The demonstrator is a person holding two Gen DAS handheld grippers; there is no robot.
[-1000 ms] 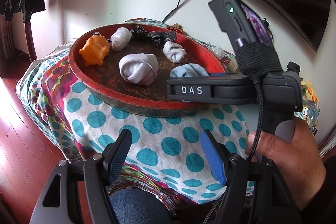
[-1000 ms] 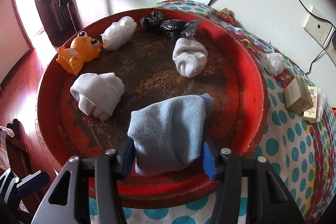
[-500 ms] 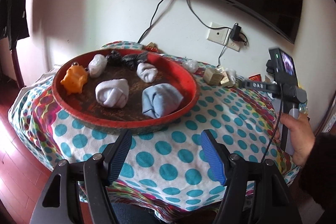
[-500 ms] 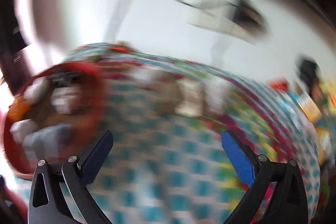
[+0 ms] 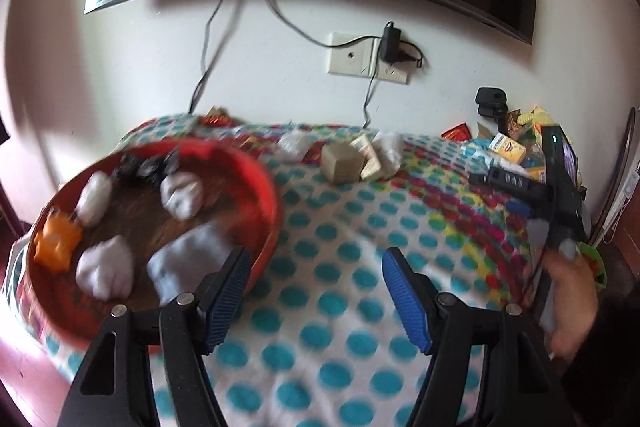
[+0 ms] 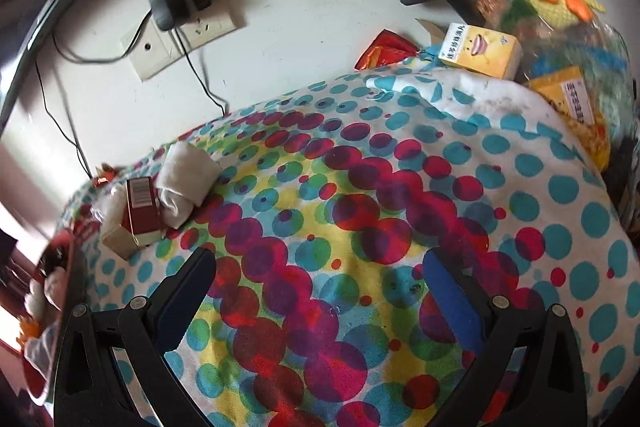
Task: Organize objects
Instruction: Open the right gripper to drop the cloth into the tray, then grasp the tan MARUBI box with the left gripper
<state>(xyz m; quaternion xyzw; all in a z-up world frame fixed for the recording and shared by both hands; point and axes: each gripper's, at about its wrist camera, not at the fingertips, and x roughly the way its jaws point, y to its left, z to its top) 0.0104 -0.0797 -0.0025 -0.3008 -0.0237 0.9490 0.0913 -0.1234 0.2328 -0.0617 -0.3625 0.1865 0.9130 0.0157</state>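
My left gripper (image 5: 314, 291): spread wide, empty, above the dotted cloth (image 5: 320, 227).
My right gripper (image 6: 320, 293): spread wide, empty.
Blue sock (image 5: 188, 263): lying in the red tray (image 5: 268, 195), near its front rim.
White sock (image 6: 186, 183): on the cloth, touching a small box (image 6: 140, 209).

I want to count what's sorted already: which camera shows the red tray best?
The left wrist view: the red tray shows nearly whole, contents blurred. The right wrist view catches only its edge at far left.
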